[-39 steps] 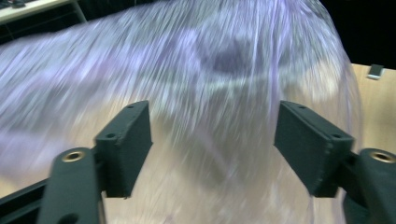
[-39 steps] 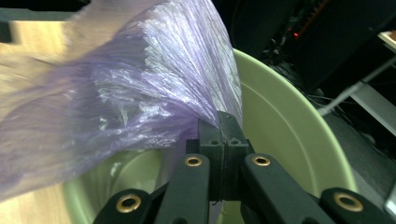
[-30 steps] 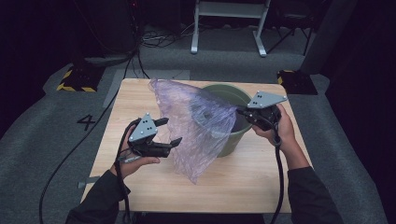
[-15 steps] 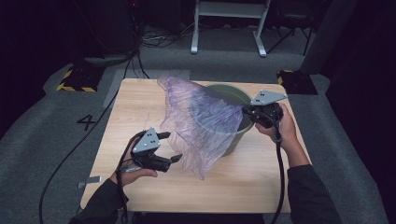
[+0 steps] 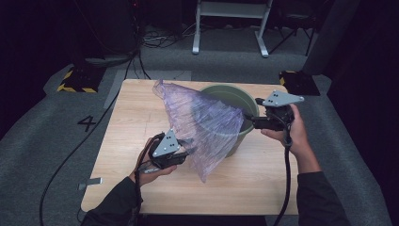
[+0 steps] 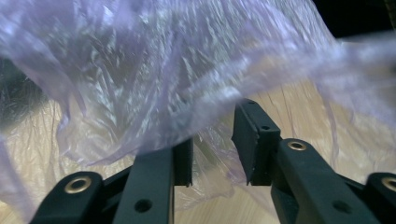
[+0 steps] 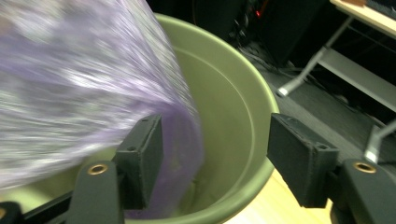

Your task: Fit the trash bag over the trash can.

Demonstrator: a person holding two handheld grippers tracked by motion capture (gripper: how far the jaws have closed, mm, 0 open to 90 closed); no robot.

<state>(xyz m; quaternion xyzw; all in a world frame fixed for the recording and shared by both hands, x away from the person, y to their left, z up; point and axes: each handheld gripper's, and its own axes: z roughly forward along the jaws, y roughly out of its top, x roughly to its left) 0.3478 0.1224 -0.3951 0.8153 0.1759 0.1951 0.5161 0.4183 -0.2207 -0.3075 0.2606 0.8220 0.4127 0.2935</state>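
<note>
A thin, see-through purple plastic bag (image 5: pixel 202 122) hangs over the near-left rim of a green bucket (image 5: pixel 237 96) on the wooden table (image 5: pixel 136 117). My left gripper (image 5: pixel 190 149) is at the bag's lower left edge. Its jaws have just been closing; in the left gripper view (image 6: pixel 212 149) a gap still shows between the pads, with loose bag film (image 6: pixel 163 70) in it. My right gripper (image 5: pixel 247 120) is at the bucket's right rim. Its jaws (image 7: pixel 215 154) have just been opening and stand wide over the bucket (image 7: pixel 233 107). The blurred bag (image 7: pixel 70 84) lies against the left pad.
Grey carpet surrounds the table, with a painted number 4 (image 5: pixel 88 123) at the left. A yellow-and-black striped box (image 5: pixel 75 80) and cables lie at the back left. A metal stand (image 5: pixel 230 28) is behind the table and a dark box (image 5: pixel 299 82) at the back right.
My left gripper has moved right and down to the bag's lower edge, and its jaws have narrowed. The right gripper's jaws have opened off the bag. The bag has shifted over the bucket.
</note>
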